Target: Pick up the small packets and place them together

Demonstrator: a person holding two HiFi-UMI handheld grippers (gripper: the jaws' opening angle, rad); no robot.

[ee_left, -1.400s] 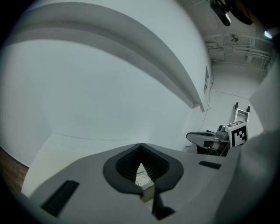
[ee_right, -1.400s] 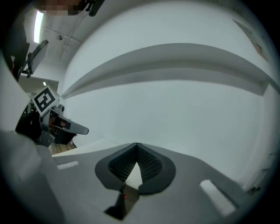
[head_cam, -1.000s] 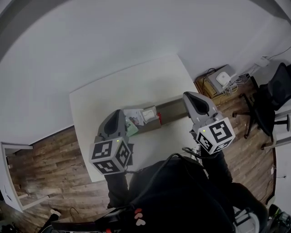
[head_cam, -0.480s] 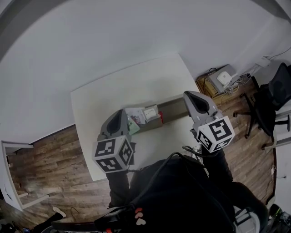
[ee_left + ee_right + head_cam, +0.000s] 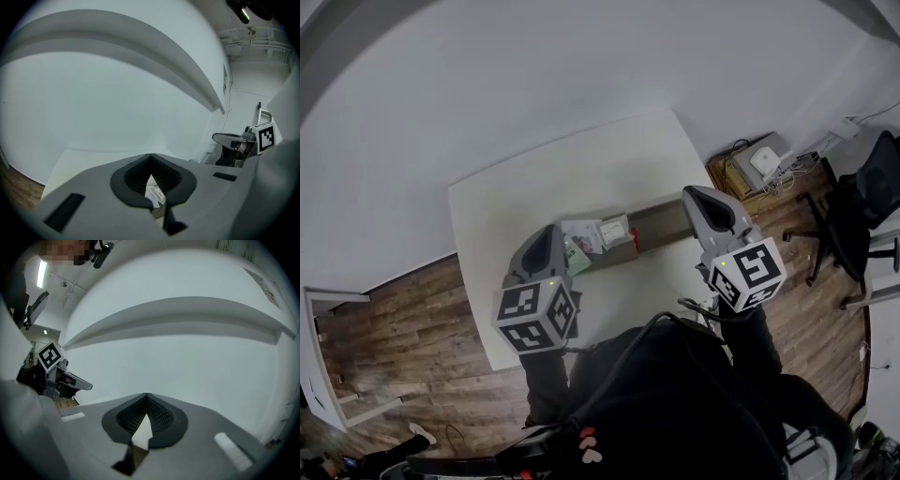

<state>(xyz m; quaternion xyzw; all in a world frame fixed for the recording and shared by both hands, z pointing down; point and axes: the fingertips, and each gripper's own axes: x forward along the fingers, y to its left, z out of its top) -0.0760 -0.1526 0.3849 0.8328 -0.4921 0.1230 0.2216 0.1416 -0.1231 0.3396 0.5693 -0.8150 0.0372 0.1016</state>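
Head view: packets (image 5: 598, 232) lie in a loose pile on table (image 5: 516, 197) at left end of brown box (image 5: 656, 225), just ahead of L gripper (image 5: 547, 232). R gripper (image 5: 690, 194) hangs by box's other end. Both grippers' fingers closed, empty. Risk: going in w/ fingers closed shoves pile; thin packets may slip.

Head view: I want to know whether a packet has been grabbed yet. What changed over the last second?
Nothing visibly changed. The left gripper stayed beside the small white and green packets by the brown cardboard box on the white table. The right gripper kept still, jaws together. Nothing was taken or let go.
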